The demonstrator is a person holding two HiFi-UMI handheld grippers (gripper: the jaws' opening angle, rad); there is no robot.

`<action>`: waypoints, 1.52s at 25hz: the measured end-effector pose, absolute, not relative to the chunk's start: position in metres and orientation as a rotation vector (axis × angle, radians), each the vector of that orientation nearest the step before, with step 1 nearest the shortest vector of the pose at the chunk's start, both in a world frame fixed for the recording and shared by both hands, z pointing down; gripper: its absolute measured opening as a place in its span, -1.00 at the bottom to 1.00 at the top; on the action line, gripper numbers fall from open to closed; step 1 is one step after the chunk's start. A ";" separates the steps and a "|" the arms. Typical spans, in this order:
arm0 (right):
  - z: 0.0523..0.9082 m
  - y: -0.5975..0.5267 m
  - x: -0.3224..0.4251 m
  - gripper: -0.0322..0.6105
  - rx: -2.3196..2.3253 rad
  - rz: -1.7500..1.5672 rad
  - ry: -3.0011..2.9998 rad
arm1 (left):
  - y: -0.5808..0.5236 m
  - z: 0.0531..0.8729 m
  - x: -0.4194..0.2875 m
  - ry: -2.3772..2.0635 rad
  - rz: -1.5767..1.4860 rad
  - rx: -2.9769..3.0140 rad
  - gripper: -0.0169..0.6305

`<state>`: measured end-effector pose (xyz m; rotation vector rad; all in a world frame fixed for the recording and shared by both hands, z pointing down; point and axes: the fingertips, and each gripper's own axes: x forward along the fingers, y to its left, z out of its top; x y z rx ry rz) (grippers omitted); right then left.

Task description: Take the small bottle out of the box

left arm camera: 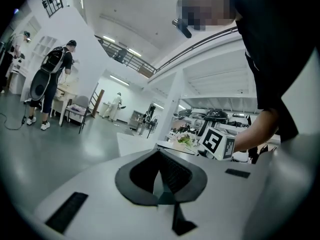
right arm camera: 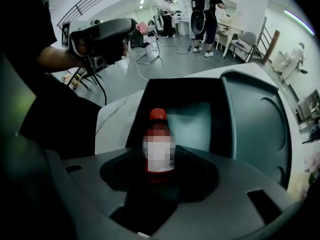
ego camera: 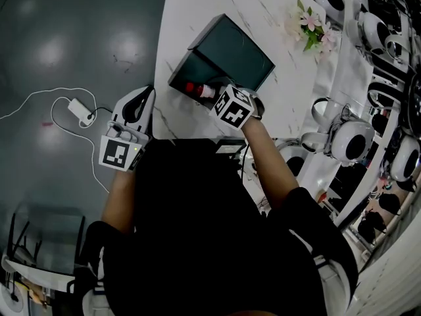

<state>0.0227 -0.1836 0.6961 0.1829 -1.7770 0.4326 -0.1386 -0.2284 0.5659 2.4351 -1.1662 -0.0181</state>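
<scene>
The operator wears a black short-sleeved top (ego camera: 197, 242). Left tongs (ego camera: 145, 96): white shell, black inserts, white cube (ego camera: 120, 153) with black square markers at the rear. Right tongs (ego camera: 209, 92) carry an identical cube (ego camera: 233, 106).

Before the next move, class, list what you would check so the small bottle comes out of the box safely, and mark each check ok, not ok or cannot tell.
1. Right claw shut on the bottle: ok.
2. Bottle upright between the jaws, red cap away from the claw: ok.
3. Box open, lid tipped back: ok.
4. Bottle fully clear of the box: cannot tell; it sits at the open edge.
5. Left claw shut, empty and away from the box: ok.
6. Bare table beside the box for setting down: ok.
</scene>
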 end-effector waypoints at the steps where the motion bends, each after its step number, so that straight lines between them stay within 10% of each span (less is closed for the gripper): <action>1: 0.697 -0.185 0.022 -0.23 0.186 0.402 -1.775 | -0.228 0.566 -0.140 -1.171 -0.019 2.432 -0.91; 16: 0.661 -0.217 0.008 -0.25 0.334 0.260 -1.916 | -0.213 0.542 -0.136 -1.229 -0.028 2.496 -0.90; 38: 0.266 -0.200 0.109 -0.25 1.015 -0.034 -3.126 | -0.171 0.328 -0.089 -1.640 -0.019 2.753 -0.90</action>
